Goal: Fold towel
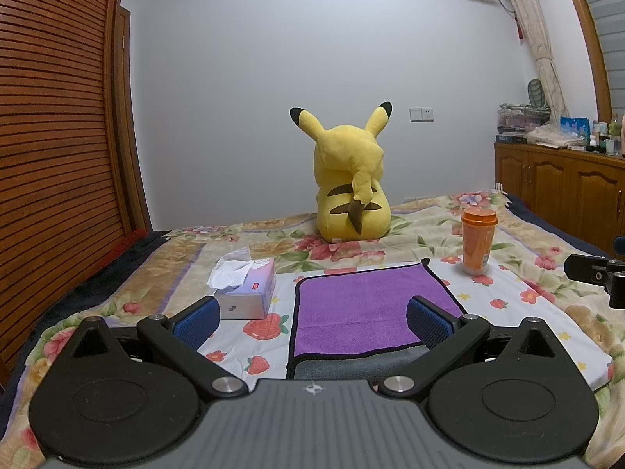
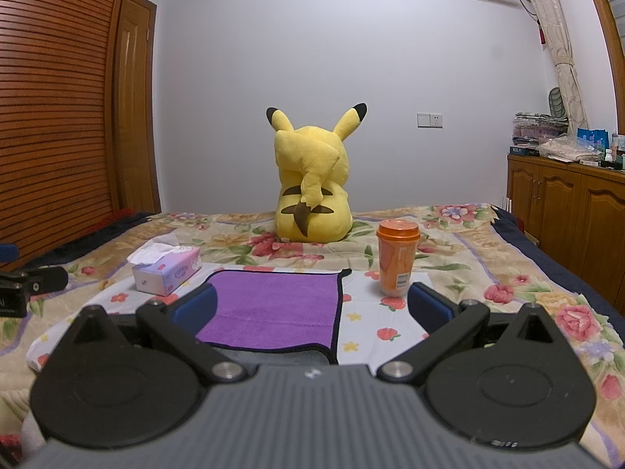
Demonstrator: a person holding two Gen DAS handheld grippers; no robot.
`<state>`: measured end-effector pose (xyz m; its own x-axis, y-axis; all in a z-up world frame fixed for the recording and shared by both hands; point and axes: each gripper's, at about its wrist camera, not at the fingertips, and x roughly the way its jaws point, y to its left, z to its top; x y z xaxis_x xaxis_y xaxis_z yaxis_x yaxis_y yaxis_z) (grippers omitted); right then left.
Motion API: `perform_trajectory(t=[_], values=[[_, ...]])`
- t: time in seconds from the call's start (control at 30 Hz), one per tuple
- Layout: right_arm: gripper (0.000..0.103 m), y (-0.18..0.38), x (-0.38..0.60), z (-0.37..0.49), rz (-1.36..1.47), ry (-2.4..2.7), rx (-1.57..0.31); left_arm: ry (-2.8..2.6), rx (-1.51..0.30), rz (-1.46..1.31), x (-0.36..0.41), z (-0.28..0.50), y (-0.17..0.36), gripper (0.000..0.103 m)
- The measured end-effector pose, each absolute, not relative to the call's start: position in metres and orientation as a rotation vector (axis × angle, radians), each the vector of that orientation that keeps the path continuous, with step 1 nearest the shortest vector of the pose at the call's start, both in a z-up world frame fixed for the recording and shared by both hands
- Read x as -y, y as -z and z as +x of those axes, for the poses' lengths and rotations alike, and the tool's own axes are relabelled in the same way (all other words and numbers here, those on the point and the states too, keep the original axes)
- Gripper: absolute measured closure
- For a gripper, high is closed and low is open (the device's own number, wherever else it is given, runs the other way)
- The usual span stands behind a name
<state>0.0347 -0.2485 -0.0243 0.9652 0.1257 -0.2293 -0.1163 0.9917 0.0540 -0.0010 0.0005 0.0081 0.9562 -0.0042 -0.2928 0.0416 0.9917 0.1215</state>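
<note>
both hand-held grippers spread, empty; purple towel [image 1: 363,308] flat on bed, near edge folded, grey underside showing.

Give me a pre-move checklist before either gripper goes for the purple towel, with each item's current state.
1. Left gripper open, nothing between its fingers: ok.
2. Right gripper open, nothing held: ok.
3. Purple towel lying flat on the bed, near edge showing grey underside: ok.
4. Nothing resting on the towel: ok.
5. Orange cup upright, close beside the towel's far right corner, could be knocked: not ok.
6. Tissue box apart from the towel's left edge: ok.
</note>
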Motion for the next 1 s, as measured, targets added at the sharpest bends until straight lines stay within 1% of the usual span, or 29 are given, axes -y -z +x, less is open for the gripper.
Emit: perform_trajectory(t=[1.0], values=[[0.0, 0.0247, 0.2488, 0.0342, 0.039, -0.122, -0.234, 0.025, -0.302, 0.131, -0.0042, -0.0007, -0.0131, 0.0]])
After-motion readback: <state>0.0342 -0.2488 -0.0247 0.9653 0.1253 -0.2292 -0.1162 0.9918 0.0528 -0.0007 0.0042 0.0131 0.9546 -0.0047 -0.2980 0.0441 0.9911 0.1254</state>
